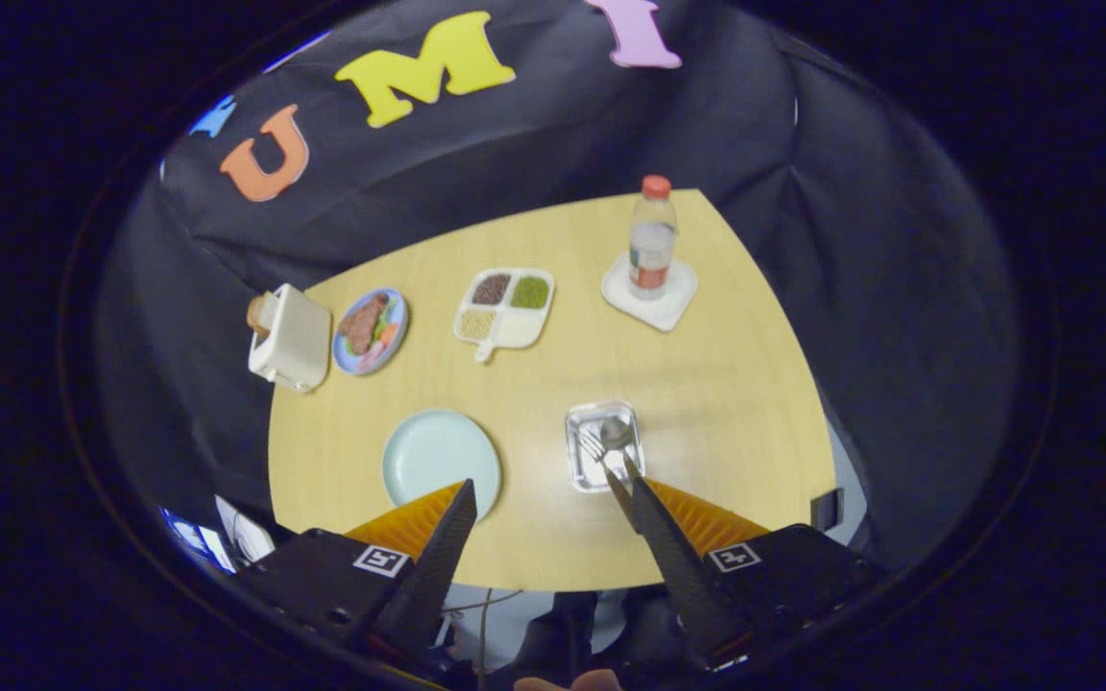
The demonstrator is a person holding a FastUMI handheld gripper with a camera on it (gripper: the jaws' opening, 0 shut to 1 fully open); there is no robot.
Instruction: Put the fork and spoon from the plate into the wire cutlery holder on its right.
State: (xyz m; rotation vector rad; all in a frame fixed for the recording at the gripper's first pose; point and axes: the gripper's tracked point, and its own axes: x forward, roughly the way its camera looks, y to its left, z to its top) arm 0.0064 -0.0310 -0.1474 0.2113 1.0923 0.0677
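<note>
While the gripper is hovering high over the table with fingers spread wide and gripping nothing, the fork and spoon are lying in the holder beside the right fingertip, the plate sitting bare to its left.

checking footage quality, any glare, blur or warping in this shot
Gripper view: fisheye bends the pale wooden table edges into curves; soft glare sits on the tabletop beside the wire cutlery holder, where the metal fork and spoon look slightly soft; the open tool stays fairly sharp above the table; the round light-blue plate is evenly lit.
</note>
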